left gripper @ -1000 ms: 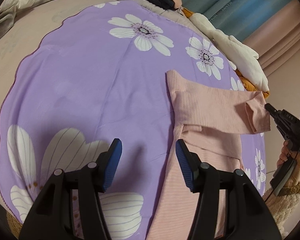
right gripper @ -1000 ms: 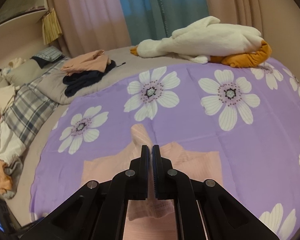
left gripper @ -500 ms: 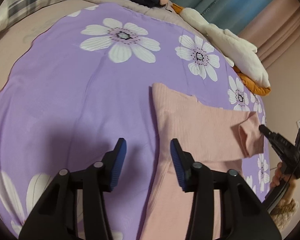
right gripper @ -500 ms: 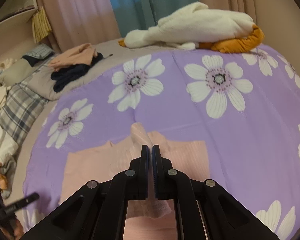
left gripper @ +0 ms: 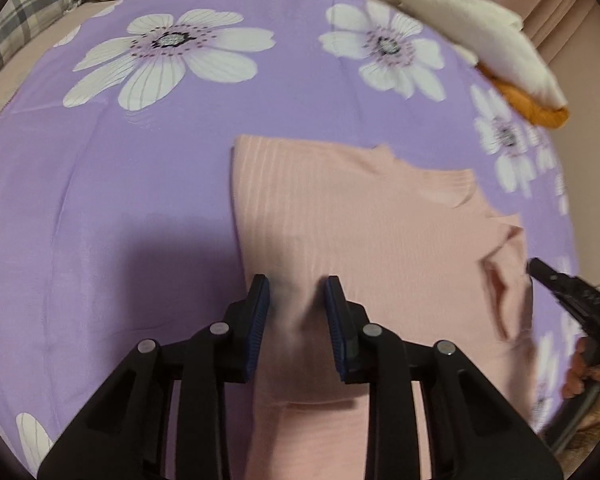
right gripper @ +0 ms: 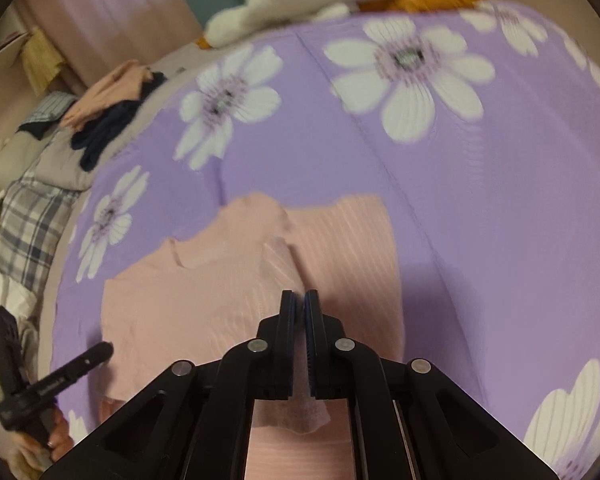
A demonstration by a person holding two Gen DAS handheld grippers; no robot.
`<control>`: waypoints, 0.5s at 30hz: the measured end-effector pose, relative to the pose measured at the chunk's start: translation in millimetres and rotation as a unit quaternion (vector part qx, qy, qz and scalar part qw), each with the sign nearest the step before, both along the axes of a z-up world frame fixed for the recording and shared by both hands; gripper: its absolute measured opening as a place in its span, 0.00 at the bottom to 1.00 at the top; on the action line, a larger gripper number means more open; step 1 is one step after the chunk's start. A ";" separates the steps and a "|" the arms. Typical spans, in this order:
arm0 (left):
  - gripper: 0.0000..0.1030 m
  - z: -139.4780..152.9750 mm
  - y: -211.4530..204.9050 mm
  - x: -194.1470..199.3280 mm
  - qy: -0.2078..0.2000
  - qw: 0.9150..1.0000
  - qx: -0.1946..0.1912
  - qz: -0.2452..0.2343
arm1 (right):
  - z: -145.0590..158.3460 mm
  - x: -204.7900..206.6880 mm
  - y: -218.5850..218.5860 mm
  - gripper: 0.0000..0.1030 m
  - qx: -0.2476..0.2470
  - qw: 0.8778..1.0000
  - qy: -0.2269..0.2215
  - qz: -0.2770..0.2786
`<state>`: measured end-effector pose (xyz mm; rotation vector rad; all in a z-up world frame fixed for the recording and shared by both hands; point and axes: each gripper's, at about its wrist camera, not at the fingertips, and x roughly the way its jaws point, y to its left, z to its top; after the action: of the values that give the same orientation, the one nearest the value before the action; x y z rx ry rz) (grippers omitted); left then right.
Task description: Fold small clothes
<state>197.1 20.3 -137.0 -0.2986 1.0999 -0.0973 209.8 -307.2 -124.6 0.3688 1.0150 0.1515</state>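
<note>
While right gripper (right gripper: pixel 299 300) grips, left gripper (left gripper: pixel 298 294) reached pink top (left gripper: pixel 380 220).

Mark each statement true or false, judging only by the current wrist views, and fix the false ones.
1. The right gripper is shut on a fold of the pink top. True.
2. The left gripper is clamped shut on the top. False: its jaws stand apart over the fabric, with nothing pinched between them.
3. The top lies on a purple floral sheet. True.
4. The top lies on a plain green blanket. False: the cover under it is purple with white flowers.
5. A white and orange plush toy lies at the far edge of the sheet. True.
6. The dark clothes are stacked on top of the pink top. False: they lie apart, beyond the sheet's edge.
</note>
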 end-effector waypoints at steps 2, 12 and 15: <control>0.30 -3.3 3.4 -0.5 0.001 1.000 -0.003 0.002 | -3.1 -1.7 -8.1 0.05 -0.013 1.000 0.008 -0.019; 0.32 -8.1 6.3 -1.1 0.002 1.000 -0.012 0.013 | 24.6 -39.4 12.6 0.44 -0.062 0.996 -0.048 0.030; 0.32 -8.6 6.1 -1.2 0.001 1.000 -0.012 0.015 | 14.7 -40.7 39.7 0.44 -0.067 0.994 -0.036 0.074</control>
<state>195.9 26.3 -145.6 -0.3377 1.0970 -0.0832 169.1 -267.5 -109.8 0.1634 0.9759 0.2277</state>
